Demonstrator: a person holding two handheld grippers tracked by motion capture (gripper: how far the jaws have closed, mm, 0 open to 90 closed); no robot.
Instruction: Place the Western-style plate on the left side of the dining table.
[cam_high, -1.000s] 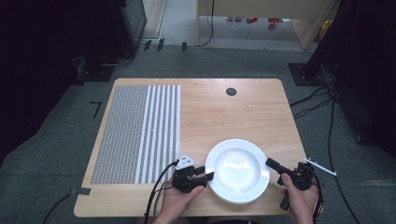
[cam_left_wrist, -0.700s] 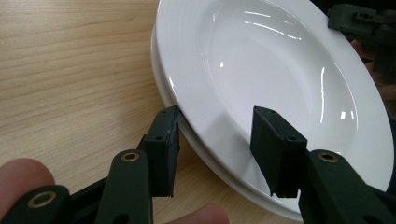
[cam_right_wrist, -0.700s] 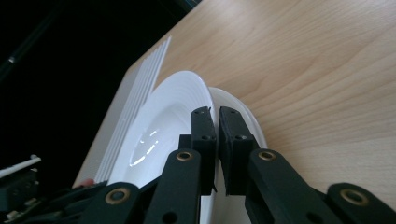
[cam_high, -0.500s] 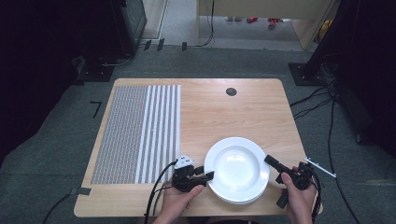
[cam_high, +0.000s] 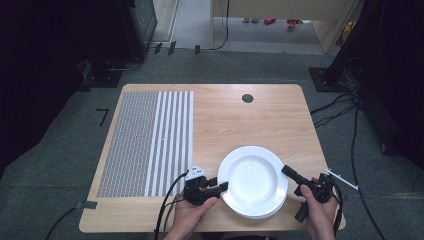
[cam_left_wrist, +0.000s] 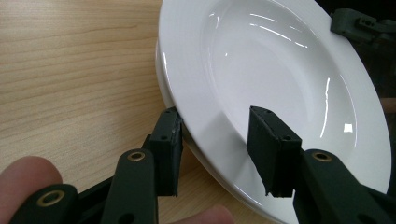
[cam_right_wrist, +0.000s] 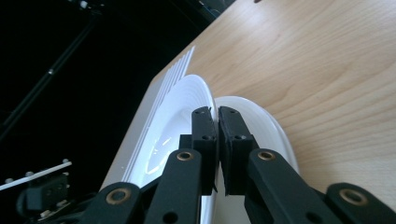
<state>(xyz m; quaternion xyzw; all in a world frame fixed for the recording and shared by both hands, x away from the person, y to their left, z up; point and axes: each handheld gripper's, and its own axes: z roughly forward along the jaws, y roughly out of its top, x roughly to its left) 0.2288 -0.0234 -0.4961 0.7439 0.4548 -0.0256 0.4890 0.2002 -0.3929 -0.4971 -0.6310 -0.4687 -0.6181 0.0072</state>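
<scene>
Two white plates lie stacked near the table's front edge. My right gripper (cam_high: 286, 170) (cam_right_wrist: 218, 126) is shut on the right rim of the top plate (cam_high: 255, 180) (cam_right_wrist: 173, 126). It tilts that plate up off the lower plate (cam_right_wrist: 261, 116) (cam_left_wrist: 160, 79). My left gripper (cam_high: 222, 186) (cam_left_wrist: 215, 140) straddles the top plate's (cam_left_wrist: 280, 70) left rim, one jaw under the rim and one over the bowl. Its jaws have just been closing, and a gap still shows above the plate.
A grey and white striped mat (cam_high: 145, 142) covers the left part of the wooden table (cam_high: 250, 120). A dark round hole (cam_high: 247, 98) sits near the far edge. Cables trail from both grippers off the front edge.
</scene>
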